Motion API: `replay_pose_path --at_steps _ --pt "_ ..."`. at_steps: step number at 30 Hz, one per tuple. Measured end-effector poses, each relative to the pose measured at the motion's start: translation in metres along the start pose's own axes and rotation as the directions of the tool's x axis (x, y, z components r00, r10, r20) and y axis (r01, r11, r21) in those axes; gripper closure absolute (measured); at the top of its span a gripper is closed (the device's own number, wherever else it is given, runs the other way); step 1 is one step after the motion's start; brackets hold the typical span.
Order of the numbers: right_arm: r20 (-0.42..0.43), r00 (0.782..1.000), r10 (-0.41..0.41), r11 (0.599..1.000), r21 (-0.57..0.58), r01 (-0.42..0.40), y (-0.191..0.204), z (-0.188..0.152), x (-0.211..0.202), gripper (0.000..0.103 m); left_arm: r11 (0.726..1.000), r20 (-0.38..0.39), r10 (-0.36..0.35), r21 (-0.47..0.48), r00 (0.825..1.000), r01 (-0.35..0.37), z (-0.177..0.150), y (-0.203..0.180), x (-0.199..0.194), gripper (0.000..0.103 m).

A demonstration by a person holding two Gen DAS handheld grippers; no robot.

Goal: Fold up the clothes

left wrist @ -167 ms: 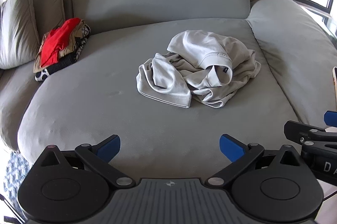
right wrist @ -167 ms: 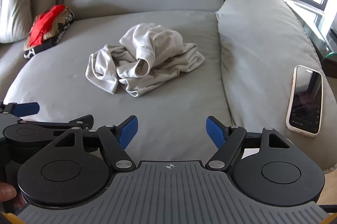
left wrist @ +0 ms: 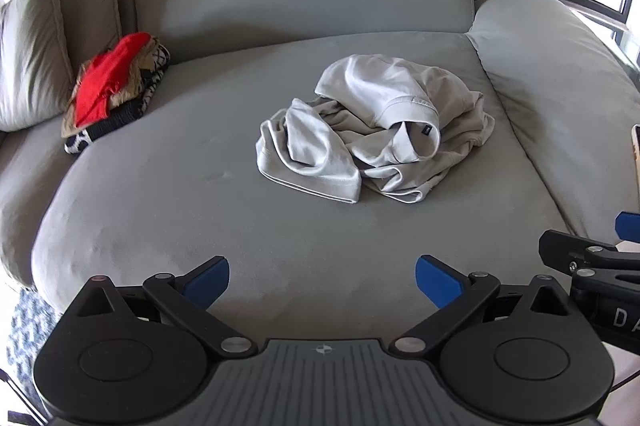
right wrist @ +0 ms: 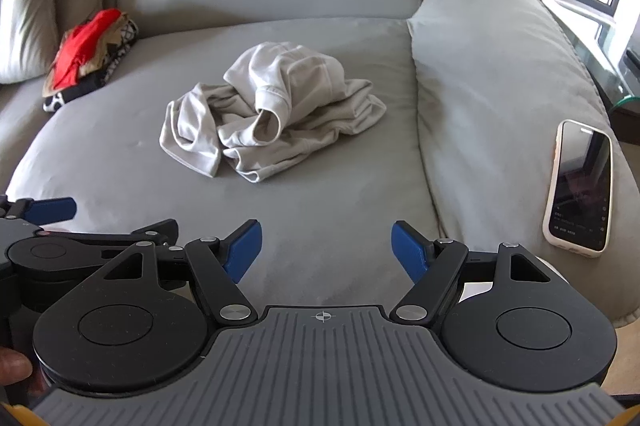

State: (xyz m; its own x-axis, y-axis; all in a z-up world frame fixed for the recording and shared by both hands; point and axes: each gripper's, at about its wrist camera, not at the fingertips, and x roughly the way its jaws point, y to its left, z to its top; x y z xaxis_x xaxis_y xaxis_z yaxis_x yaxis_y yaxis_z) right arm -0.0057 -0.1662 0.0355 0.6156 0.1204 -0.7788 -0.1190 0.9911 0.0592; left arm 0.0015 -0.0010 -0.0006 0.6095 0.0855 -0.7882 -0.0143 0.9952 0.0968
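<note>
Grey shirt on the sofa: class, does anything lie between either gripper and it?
Nothing visible does. Only bare sofa seat separates the open left gripper and open right gripper from the crumpled grey shirt. The phone and clothes pile lie off to the sides.

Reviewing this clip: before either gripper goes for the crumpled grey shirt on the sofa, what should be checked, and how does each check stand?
1. Left gripper open and holding nothing: ok.
2. Right gripper open and holding nothing: ok.
3. Grey shirt lying alone, with bare sofa seat around it: ok.
4. A clean hem or corner to pinch: cannot tell, the shirt is bunched.
5. Pile of clothes well aside, at the cushions: ok.
6. Phone on the armrest, away from the shirt: ok.
</note>
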Motion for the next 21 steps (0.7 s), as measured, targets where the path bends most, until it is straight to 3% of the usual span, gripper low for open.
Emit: replay_pose_path --at_steps 21 --pt "-0.027 1.000 -0.013 1.000 -0.009 0.013 0.001 -0.001 0.005 0.026 1.000 -0.018 -0.002 0.009 1.000 0.003 0.000 -0.001 0.005 0.004"
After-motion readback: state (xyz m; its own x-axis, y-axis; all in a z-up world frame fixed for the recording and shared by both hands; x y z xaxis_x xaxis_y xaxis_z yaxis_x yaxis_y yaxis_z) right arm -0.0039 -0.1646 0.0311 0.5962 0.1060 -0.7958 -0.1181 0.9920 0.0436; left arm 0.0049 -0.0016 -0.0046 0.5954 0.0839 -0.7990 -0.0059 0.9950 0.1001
